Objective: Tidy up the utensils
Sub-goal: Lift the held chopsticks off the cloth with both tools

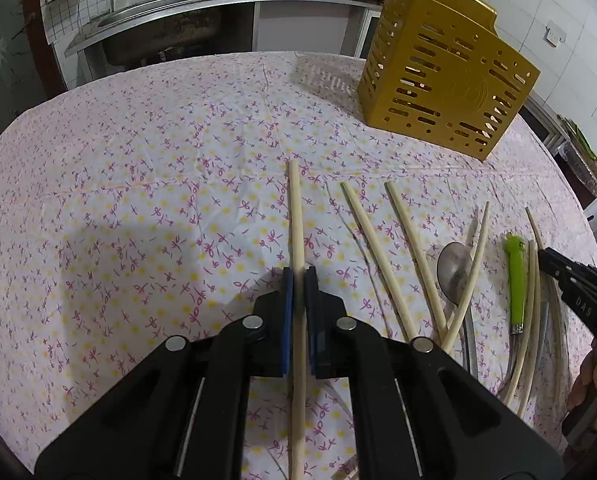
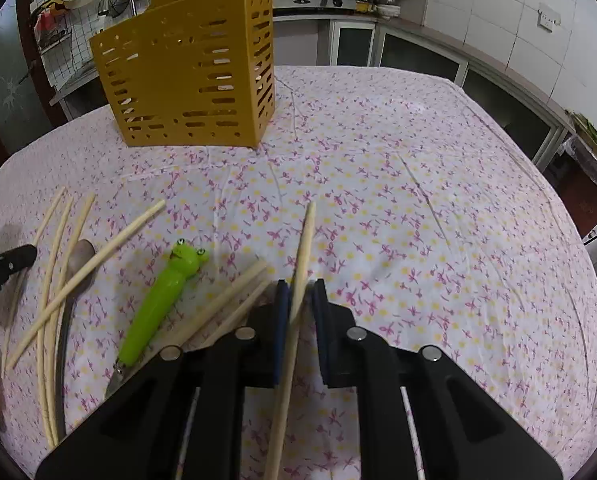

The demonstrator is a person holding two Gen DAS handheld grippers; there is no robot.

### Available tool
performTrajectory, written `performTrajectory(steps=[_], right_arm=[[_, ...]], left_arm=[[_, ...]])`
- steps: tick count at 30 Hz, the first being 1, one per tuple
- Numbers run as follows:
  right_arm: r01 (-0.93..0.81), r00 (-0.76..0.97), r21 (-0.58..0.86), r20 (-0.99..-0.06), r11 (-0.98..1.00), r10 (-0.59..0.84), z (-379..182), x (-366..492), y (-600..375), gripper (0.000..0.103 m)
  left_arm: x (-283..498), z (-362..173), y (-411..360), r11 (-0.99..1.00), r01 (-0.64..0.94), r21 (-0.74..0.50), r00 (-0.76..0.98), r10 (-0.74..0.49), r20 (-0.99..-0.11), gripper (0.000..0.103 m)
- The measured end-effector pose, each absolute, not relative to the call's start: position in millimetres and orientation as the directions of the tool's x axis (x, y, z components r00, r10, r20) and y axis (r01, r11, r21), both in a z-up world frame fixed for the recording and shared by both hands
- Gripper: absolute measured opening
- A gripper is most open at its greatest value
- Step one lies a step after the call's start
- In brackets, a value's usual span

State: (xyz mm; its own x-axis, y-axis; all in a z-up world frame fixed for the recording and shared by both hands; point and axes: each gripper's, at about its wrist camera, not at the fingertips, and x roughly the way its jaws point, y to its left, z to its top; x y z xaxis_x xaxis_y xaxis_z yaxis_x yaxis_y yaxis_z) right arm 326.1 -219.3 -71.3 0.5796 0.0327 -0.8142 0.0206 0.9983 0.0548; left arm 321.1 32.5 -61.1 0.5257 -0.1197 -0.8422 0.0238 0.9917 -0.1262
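Note:
In the left wrist view my left gripper (image 1: 298, 276) is shut on a pale wooden chopstick (image 1: 295, 216) that points away over the floral tablecloth. My right gripper (image 2: 300, 284) has its jaws slightly apart. Another chopstick (image 2: 304, 248) runs between them, leaning on the left pad with a gap to the right pad. The gold slotted utensil holder (image 1: 446, 76) (image 2: 190, 80) stands upright at the far side of the table. Several loose chopsticks (image 1: 378, 256) (image 2: 86, 268), a metal spoon (image 1: 452, 272) and a green frog-handled utensil (image 2: 162, 300) (image 1: 516, 280) lie between the two grippers.
A clear plastic item (image 1: 326, 76) lies left of the holder. The round table's edge (image 2: 538, 168) curves off to the right, with kitchen cabinets and a sink counter (image 1: 158, 12) behind. A hand (image 1: 594, 376) shows at the lower right of the left wrist view.

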Motion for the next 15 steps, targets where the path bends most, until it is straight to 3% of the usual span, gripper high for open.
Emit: performTrajectory(steps=[10,15], right_arm=[[0.021,0.514,0.096,-0.855,0.995,0.072,-69,339,-224,0.014],[0.033,0.55,0.096,-0.833,0.995,0.062,-71,333,-223,0.014]], left_arm=[[327,-62,29,0.993,0.042,-0.11,0.501,-0.116,-0.858,0.005],[329,-62,28,0.993,0.051,-0.107,0.502,-0.119,-0.857,0.005]])
